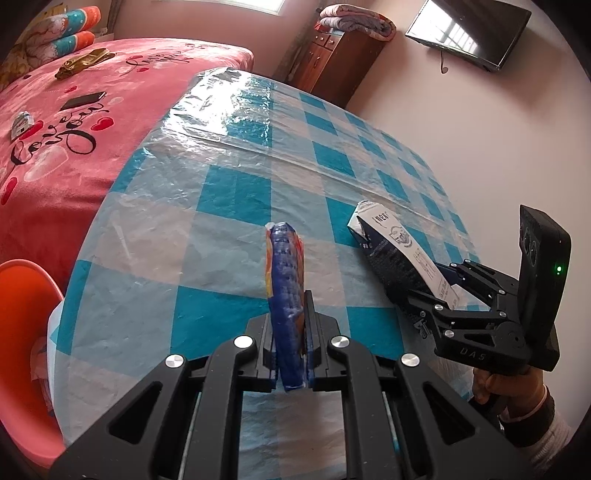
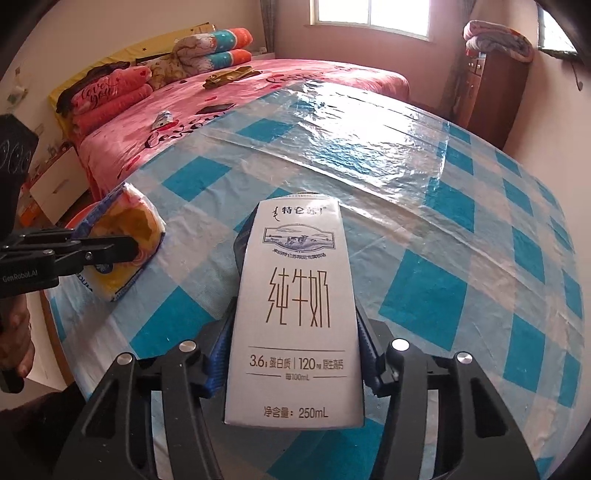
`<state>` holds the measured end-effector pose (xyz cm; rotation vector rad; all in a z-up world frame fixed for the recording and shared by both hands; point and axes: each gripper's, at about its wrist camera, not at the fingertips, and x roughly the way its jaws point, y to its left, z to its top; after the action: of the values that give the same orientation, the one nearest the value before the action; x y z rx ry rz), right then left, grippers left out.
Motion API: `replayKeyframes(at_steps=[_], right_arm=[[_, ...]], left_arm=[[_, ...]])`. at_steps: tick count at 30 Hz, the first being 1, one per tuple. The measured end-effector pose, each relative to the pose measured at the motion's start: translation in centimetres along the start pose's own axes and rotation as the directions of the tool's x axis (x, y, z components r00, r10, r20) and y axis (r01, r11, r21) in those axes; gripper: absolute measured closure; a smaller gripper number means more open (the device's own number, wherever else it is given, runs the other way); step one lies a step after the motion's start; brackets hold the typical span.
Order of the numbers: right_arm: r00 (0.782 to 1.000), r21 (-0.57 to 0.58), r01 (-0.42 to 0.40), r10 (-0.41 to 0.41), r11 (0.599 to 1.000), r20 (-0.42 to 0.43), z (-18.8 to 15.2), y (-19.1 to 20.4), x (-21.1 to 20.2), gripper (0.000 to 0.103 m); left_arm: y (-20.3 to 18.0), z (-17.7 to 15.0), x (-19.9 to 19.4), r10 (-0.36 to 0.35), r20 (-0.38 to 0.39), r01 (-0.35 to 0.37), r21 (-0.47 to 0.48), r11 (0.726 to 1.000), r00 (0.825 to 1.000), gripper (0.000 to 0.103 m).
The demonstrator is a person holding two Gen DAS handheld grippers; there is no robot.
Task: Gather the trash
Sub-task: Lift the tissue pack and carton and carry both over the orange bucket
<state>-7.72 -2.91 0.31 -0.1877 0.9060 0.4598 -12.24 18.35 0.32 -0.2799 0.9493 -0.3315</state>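
My left gripper [image 1: 290, 321] is shut on a blue and yellow snack packet [image 1: 286, 280], held edge-on above the checked table [image 1: 221, 206]. The packet also shows in the right wrist view [image 2: 125, 240], clamped in the left gripper [image 2: 125, 245] at the table's left edge. My right gripper [image 2: 295, 332] is shut on a white 250 mL milk carton [image 2: 295, 314], held above the table. In the left wrist view the carton [image 1: 391, 251] sticks out of the right gripper [image 1: 436, 295] at the right.
An orange bin [image 1: 26, 332] stands by the table's left edge, low left. A pink bed [image 1: 74, 129] with a phone [image 1: 83, 99] and small items lies beyond the table. A wooden cabinet [image 1: 332, 62] and a wall TV [image 1: 469, 33] are at the back.
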Motion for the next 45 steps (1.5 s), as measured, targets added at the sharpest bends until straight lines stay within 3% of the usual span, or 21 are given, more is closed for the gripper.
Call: replayKeyframes(at_steps=[9,18,32,45], right_arm=[[0.998,0.007,0.042,-0.042,0.999,0.036,0.5,0.7,-1.3,0.047],[0.997,-0.013,0.036,-0.036,0.999,0.062,1.9,2.0,-2.7,0.047],[0.996,0.008,-0.061,0.061,0.998,0.057,4.0,4.0,-2.8,0.047],[0.983,-0.115,-0.176,0.180,0.978,0.032,6.6,11.0,-2.0,0.047]], left_arm=[[0.8,-0.1,-0.8,0.001,0.020,0.000,-0.012,1.000,1.000,0.091],[1.7,0.0,-2.4,-0.013,0.054,0.015,-0.031,0.999,0.998,0.091],[4.1,0.0,-5.3,0.023,0.115,-0.015,-0.067,0.998,0.993,0.091],[8.0,-0.9,-8.8,0.113,0.160,-0.093,-0.130,0.987,0.981,0.091]])
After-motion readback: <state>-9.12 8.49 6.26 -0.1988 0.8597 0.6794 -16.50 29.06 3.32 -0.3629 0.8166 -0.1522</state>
